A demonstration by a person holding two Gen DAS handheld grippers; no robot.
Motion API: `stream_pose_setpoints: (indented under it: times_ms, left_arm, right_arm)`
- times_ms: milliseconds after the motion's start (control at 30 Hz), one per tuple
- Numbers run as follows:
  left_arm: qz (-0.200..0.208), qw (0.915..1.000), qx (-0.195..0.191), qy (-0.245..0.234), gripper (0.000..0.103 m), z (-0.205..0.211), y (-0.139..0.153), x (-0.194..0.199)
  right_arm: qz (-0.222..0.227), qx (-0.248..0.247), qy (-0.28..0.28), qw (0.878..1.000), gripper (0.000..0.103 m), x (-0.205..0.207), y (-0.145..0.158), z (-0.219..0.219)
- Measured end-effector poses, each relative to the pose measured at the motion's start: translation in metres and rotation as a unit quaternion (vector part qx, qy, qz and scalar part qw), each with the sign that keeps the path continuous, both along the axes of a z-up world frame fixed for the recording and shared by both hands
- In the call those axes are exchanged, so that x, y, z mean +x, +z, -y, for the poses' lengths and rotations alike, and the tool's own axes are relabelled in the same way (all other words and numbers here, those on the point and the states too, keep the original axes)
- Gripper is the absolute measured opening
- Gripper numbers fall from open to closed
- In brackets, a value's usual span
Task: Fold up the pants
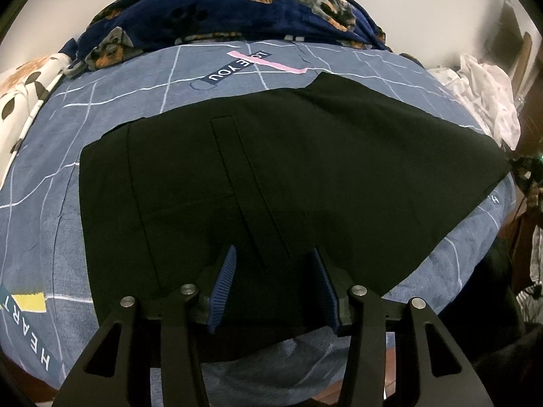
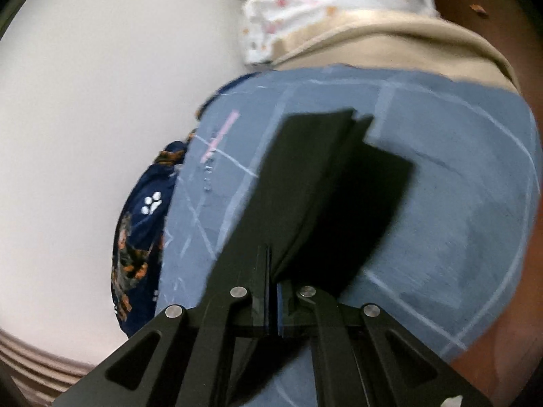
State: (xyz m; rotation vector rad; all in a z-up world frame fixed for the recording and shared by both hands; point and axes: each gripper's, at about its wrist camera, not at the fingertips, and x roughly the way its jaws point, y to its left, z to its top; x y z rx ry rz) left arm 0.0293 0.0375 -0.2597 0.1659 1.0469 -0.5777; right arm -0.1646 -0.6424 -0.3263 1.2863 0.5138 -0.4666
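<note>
Black pants (image 1: 305, 152) lie spread flat on the blue checked bed sheet (image 1: 118, 101), with a long seam running toward the camera. My left gripper (image 1: 274, 249) hovers low over their near part, its blue pads (image 1: 224, 281) apart with only flat cloth below them. In the blurred right wrist view, my right gripper (image 2: 268, 254) is shut on an edge of the pants (image 2: 305, 169). From there the layered black cloth stretches away, raised off the sheet (image 2: 441, 169) and casting a dark shadow on it.
A navy dog-print blanket (image 1: 237, 6) is bunched along the far side of the bed by the wall. White patterned cloth (image 1: 482, 91) is heaped at the right end, and a floral pillow (image 1: 23, 81) lies at the left. Beige fabric (image 2: 407, 44) borders the sheet.
</note>
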Motion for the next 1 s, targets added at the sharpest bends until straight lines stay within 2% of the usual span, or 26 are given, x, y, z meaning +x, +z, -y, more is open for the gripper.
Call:
stream_pose_setpoints:
  times_ms: [67,233,433,600,1000]
  left_arm:
    - [0.0,1.0,0.004,-0.002,0.048,0.001,0.0,0.0]
    - [0.001,1.0,0.005,0.0,0.049,0.003,0.001,-0.001]
    - [0.009,0.9999,0.012,-0.006,0.051,0.005,0.0,-0.003]
    - [0.01,0.9999,0.009,-0.006,0.052,0.003,-0.001,-0.003]
    - [0.017,0.9998,0.003,-0.008,0.053,0.003,0.002,-0.005]
  right_arm:
    - [0.002,0.008,-0.008,1.0,0.004,-0.007,-0.009,0.0]
    - [0.038,0.035,-0.021,0.998,0.004,-0.016,-0.027,0.006]
    - [0.054,0.051,-0.04,0.996,0.007,-0.025,-0.028,0.017]
    - [0.003,-0.004,-0.025,1.0,0.004,-0.022,-0.016,0.013]
    - [-0.01,-0.02,-0.019,1.0,0.001,-0.015,-0.018,0.018]
